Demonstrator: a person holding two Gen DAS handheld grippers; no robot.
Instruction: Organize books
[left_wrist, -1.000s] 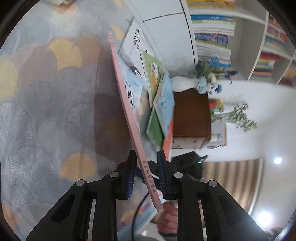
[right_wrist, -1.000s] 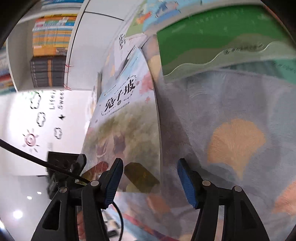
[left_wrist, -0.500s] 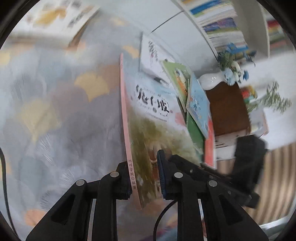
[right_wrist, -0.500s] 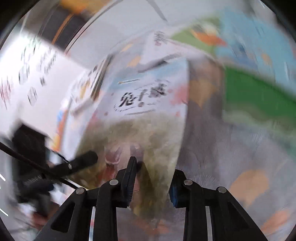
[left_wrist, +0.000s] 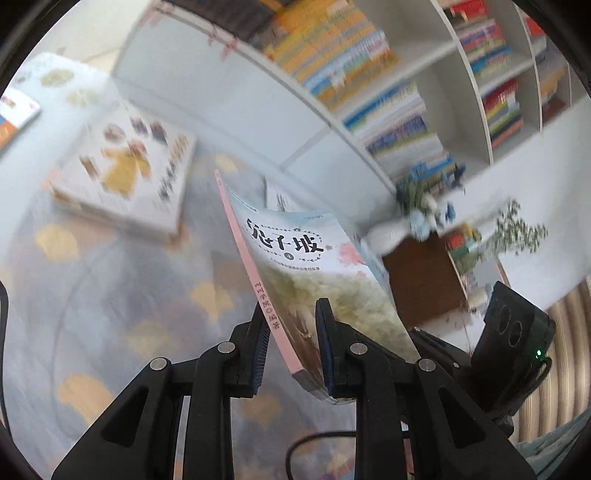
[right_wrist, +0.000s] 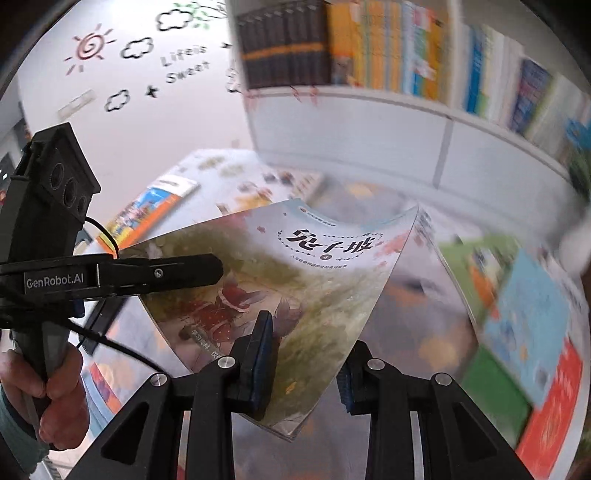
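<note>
A thin picture book (left_wrist: 303, 273) with a pink spine and black Chinese title is lifted off the patterned cloth. My left gripper (left_wrist: 291, 354) is shut on its spine edge near the lower corner. My right gripper (right_wrist: 306, 354) is closed on the same book (right_wrist: 280, 284) at its bottom edge, cover facing the camera. The left gripper also shows in the right wrist view (right_wrist: 177, 273), clamped on the book's left side. A stack of books (left_wrist: 129, 184) lies on the cloth to the far left. Several loose books (right_wrist: 517, 332) lie to the right.
A white bookshelf (left_wrist: 424, 103) full of books stands behind the table. A white vase with blue flowers (left_wrist: 421, 218) sits on a brown box (left_wrist: 421, 284) at the right. Another book (right_wrist: 147, 210) lies at the far left edge of the cloth.
The book has been lifted off the cloth and swung up and leftward, held by both grippers. The right gripper, open a second ago, has closed on the book's bottom edge.
</note>
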